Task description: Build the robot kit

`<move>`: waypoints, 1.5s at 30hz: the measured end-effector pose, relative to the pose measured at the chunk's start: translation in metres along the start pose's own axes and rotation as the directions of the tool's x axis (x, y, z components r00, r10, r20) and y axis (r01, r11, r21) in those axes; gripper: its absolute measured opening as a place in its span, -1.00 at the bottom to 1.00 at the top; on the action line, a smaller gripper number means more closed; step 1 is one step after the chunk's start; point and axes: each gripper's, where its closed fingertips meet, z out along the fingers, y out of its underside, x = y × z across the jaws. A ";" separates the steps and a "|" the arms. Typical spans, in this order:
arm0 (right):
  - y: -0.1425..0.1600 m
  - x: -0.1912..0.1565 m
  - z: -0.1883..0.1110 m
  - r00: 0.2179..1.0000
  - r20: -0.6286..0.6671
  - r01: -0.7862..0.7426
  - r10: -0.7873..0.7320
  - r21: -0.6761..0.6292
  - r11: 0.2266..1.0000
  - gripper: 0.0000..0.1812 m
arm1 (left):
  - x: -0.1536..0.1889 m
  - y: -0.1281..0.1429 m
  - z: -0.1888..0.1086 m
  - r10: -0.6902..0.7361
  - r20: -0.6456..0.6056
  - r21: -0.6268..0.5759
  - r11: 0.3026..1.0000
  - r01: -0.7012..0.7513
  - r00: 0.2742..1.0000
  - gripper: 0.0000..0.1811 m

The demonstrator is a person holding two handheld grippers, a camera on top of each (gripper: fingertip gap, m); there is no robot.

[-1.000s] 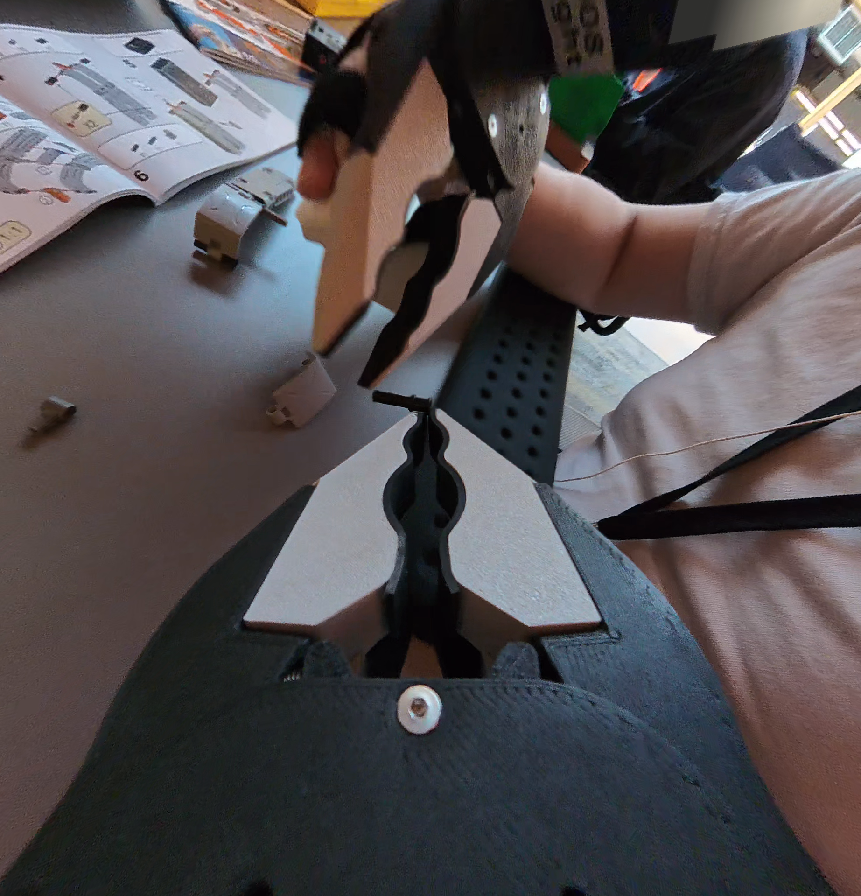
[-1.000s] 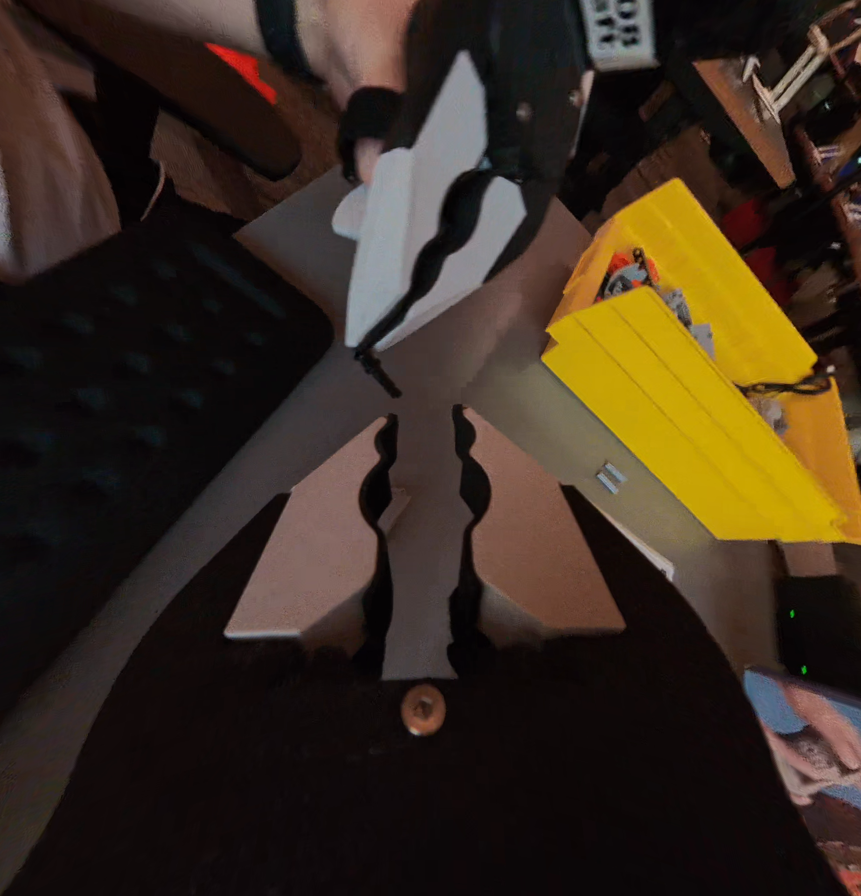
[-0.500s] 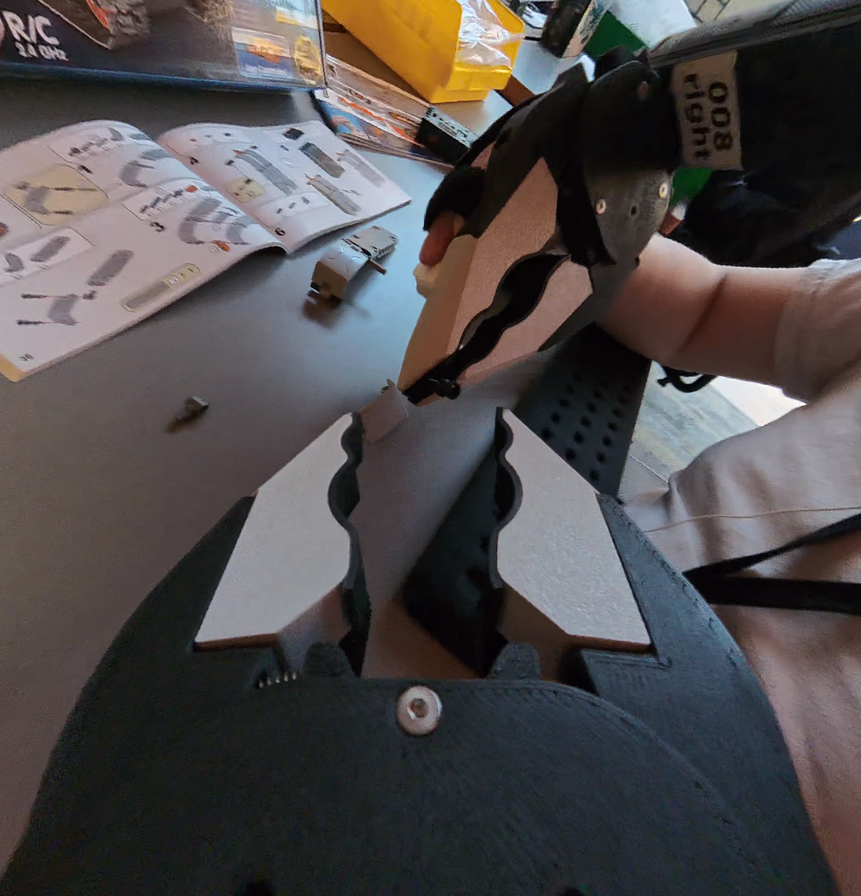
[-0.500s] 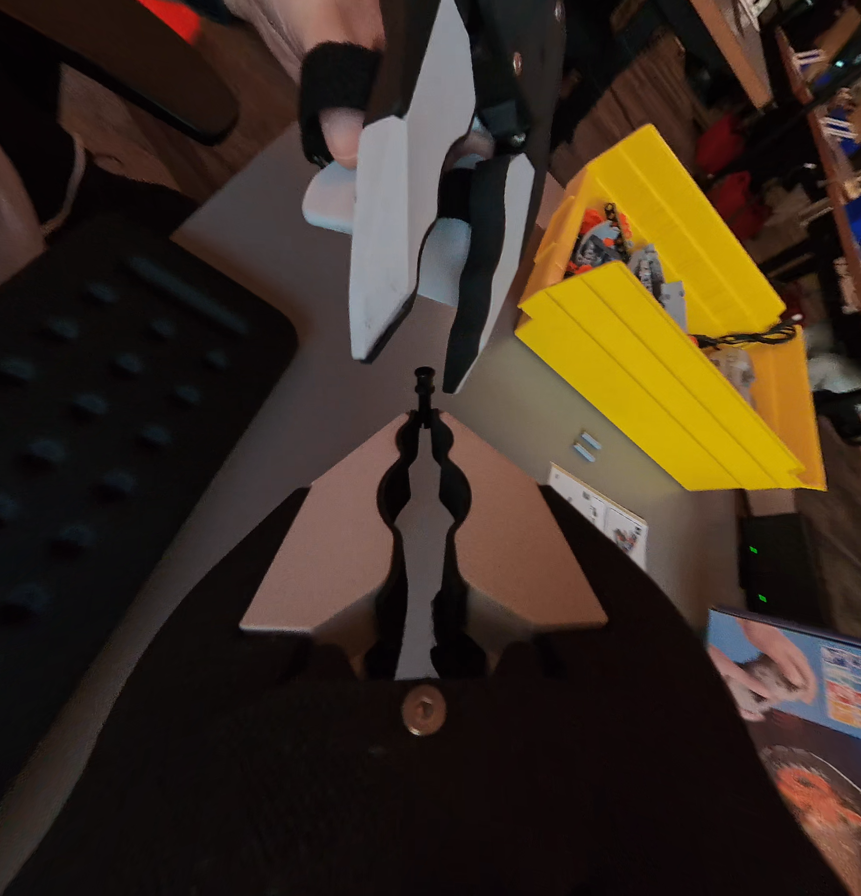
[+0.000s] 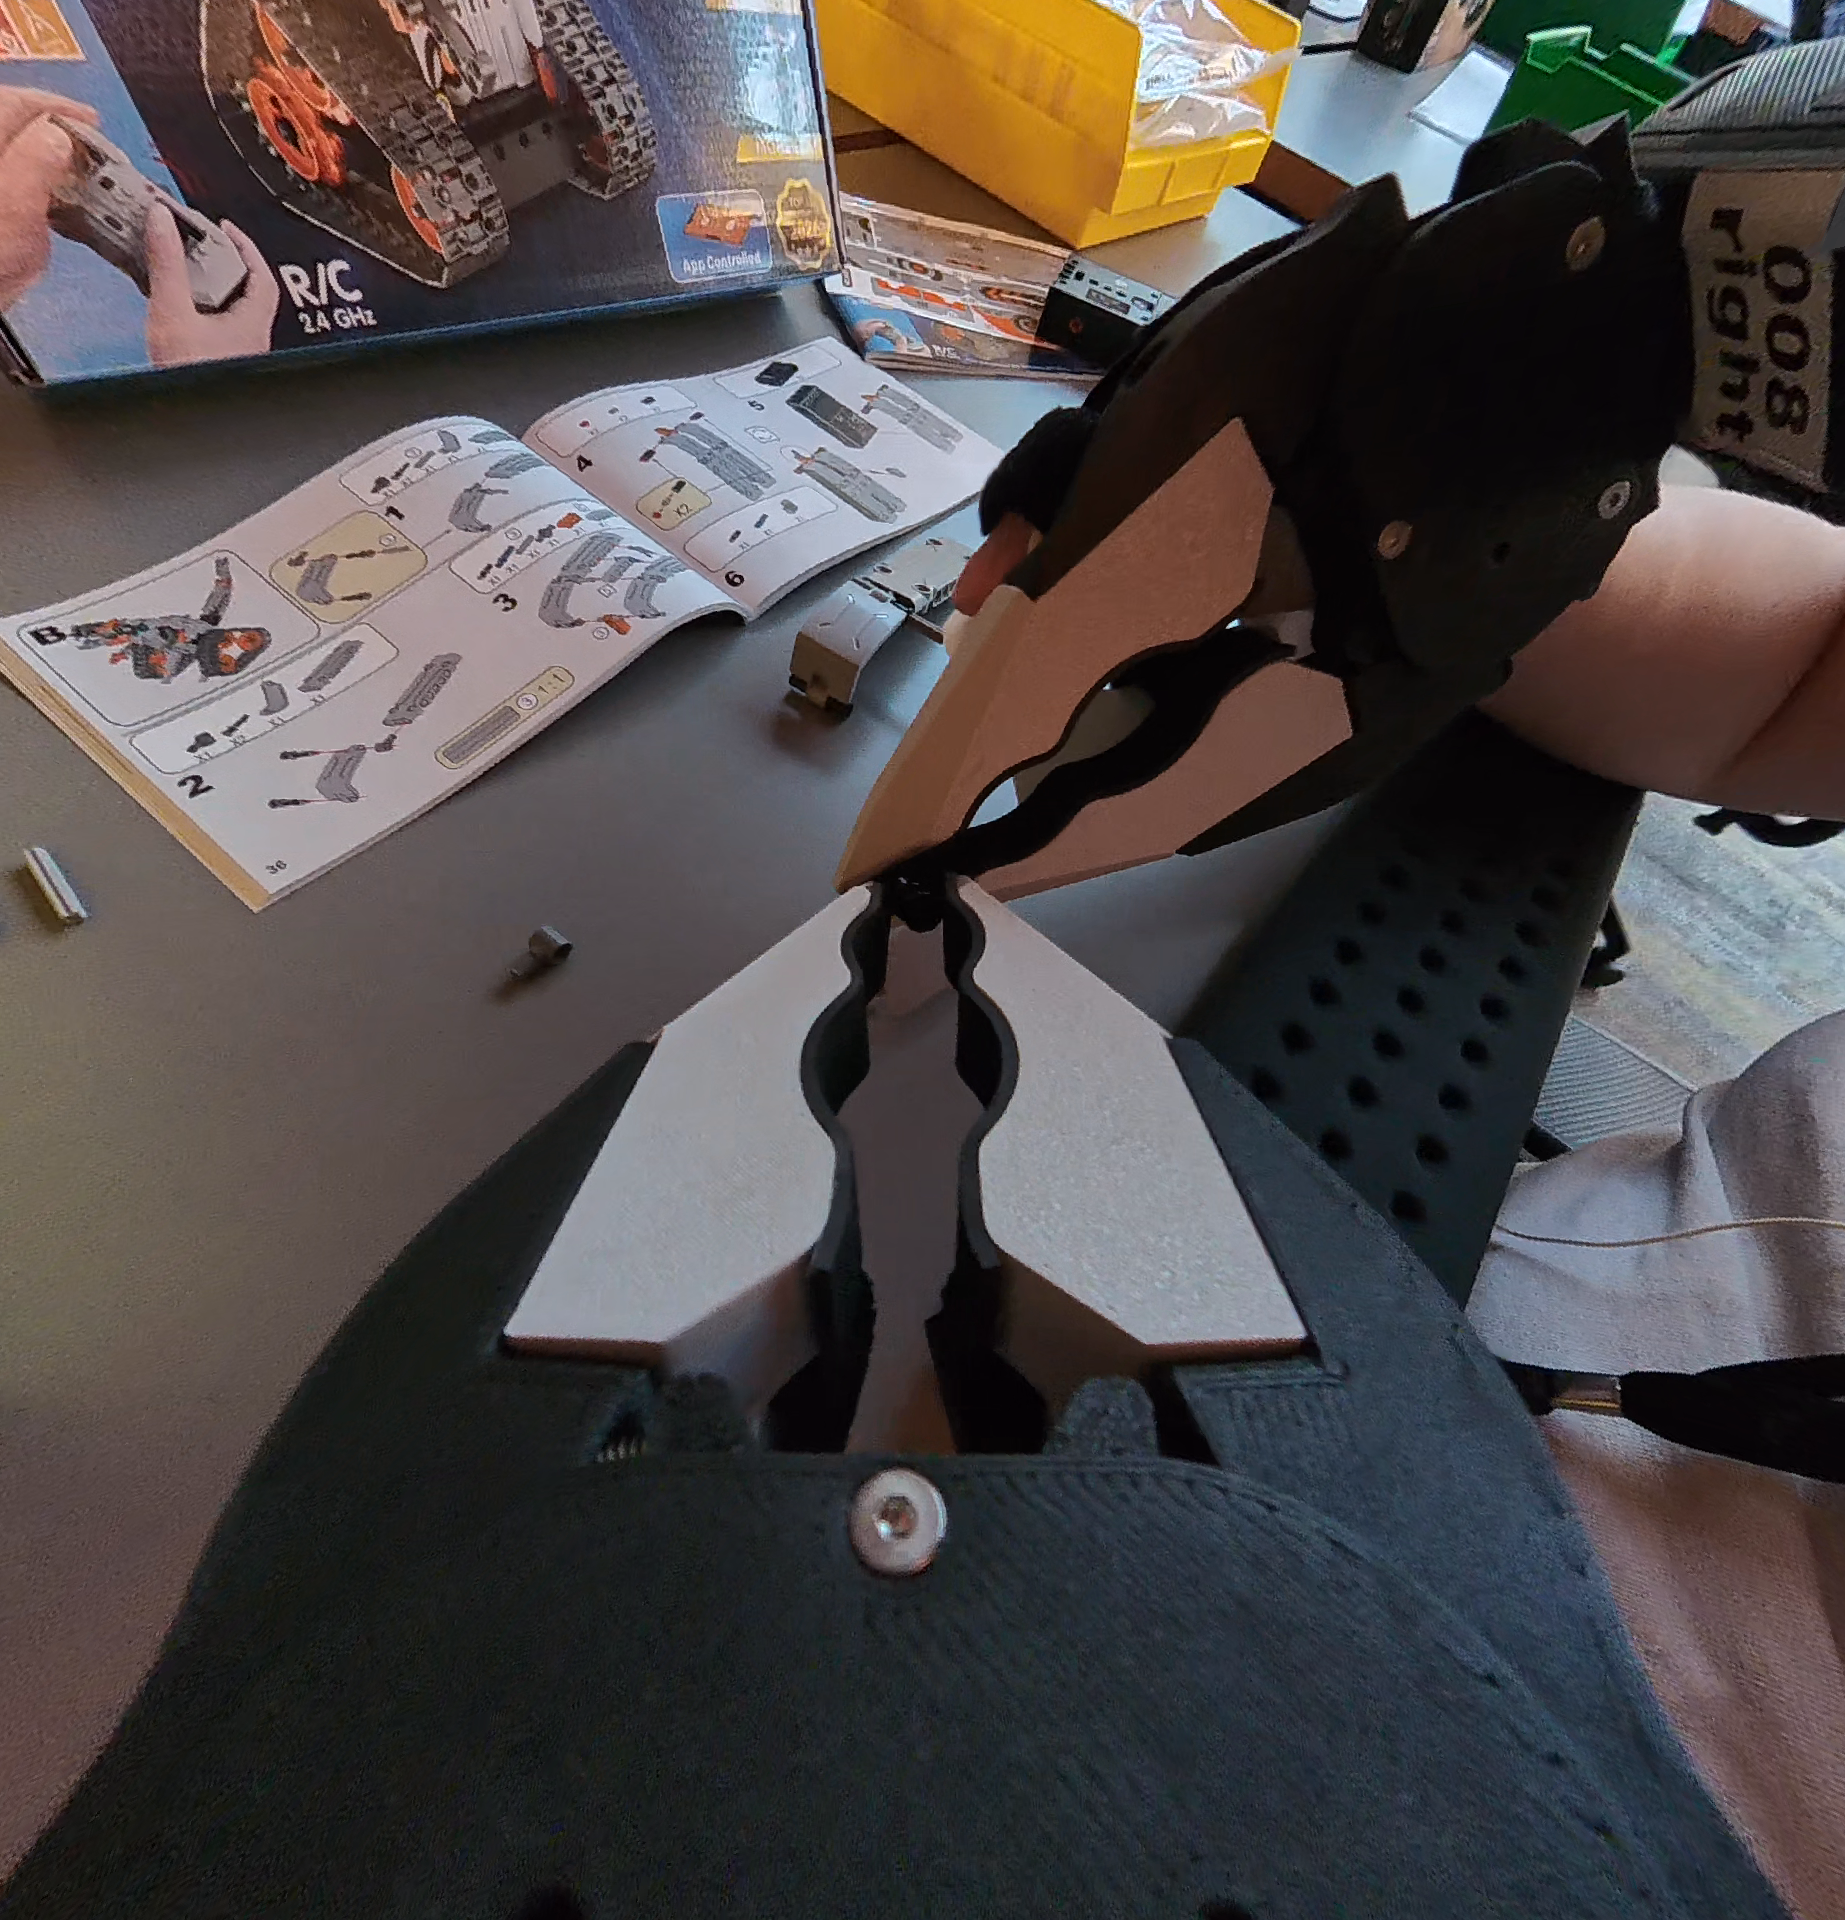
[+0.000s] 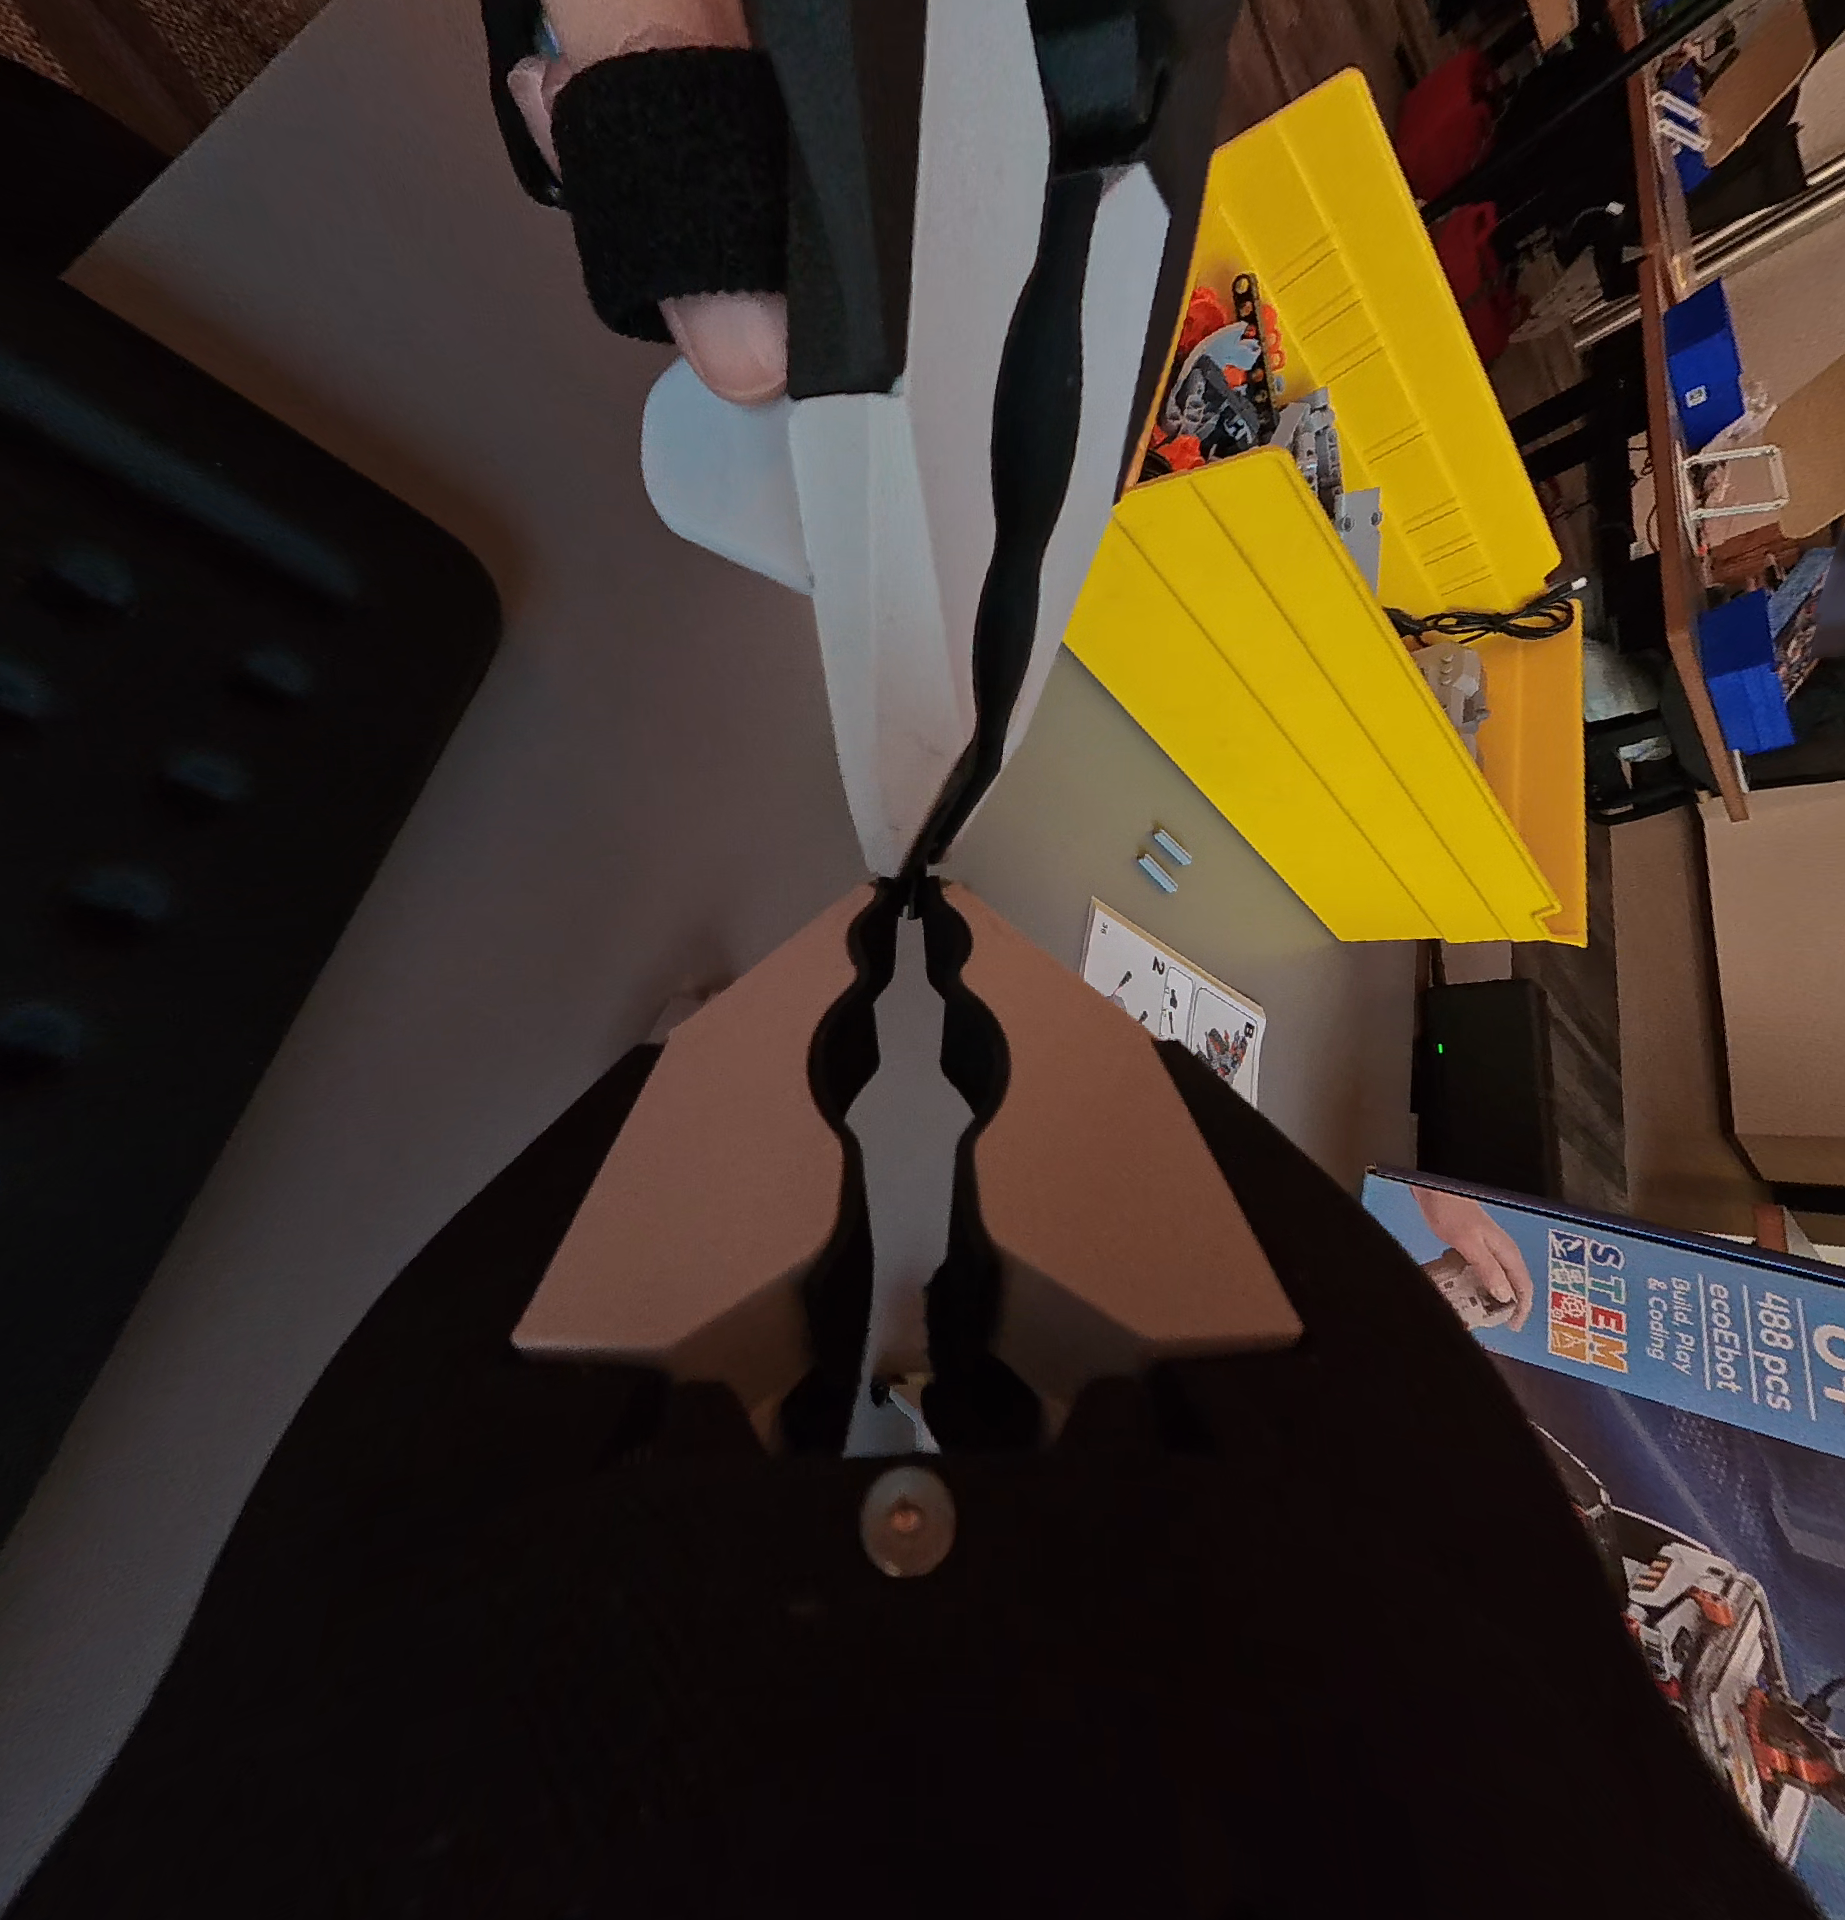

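My left gripper (image 5: 913, 916) and my right gripper (image 6: 907, 900) meet tip to tip above the grey table (image 5: 274, 1143). A small black pin (image 5: 911, 900) sits between the two pairs of tips, and both grippers are closed on it. In the left wrist view the right gripper (image 5: 897, 881) comes down from the upper right. In the right wrist view the left gripper (image 6: 923, 847) comes down from above, and the pin (image 6: 912, 894) is a thin dark sliver. A pale block (image 5: 902, 977) lies on the table just beneath the tips.
An open instruction booklet (image 5: 461, 582), a grey curved assembly (image 5: 866, 634), a small grey pin (image 5: 546, 948) and two grey axles (image 5: 56, 883) lie on the table. A toy box (image 5: 378, 156) and yellow bins (image 6: 1313, 644) stand behind. A black perforated chair (image 5: 1417, 1039) is at the right. My left and right fingertips are right by each other.
One second ago the left gripper held the pin and the right was open. Half a second ago the right held it and the left was open. Now the left has closed on it too.
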 end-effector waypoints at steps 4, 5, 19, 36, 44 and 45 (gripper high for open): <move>-0.001 0.000 0.001 1.000 -0.018 0.017 -0.017 0.001 1.000 -0.96 | -0.001 0.001 -0.001 -0.052 -0.026 0.028 0.998 0.052 0.998 -0.91; -0.001 0.000 0.002 1.000 -0.019 0.018 -0.018 0.002 1.000 -0.96 | -0.001 0.001 -0.001 -0.062 -0.030 0.034 0.997 0.063 0.998 -0.91; 0.029 0.008 -0.021 0.832 0.204 -0.534 0.516 0.039 0.845 -0.34 | -0.015 0.010 -0.028 -0.175 -0.096 0.116 0.976 0.185 0.980 -0.94; 0.049 -0.038 0.007 1.000 -0.026 0.014 -0.018 -0.143 0.990 -0.51 | -0.012 0.020 -0.035 -0.247 -0.216 0.099 0.957 0.273 0.945 -0.95; 0.052 -0.044 0.012 0.984 0.106 -0.132 0.146 -0.130 0.983 -0.67 | -0.010 0.020 -0.034 -0.267 -0.257 0.098 0.949 0.300 0.929 -0.94; 0.053 -0.044 0.012 0.978 0.122 -0.156 0.172 -0.133 0.979 -0.68 | -0.009 0.020 -0.034 -0.268 -0.259 0.097 0.949 0.302 0.928 -0.94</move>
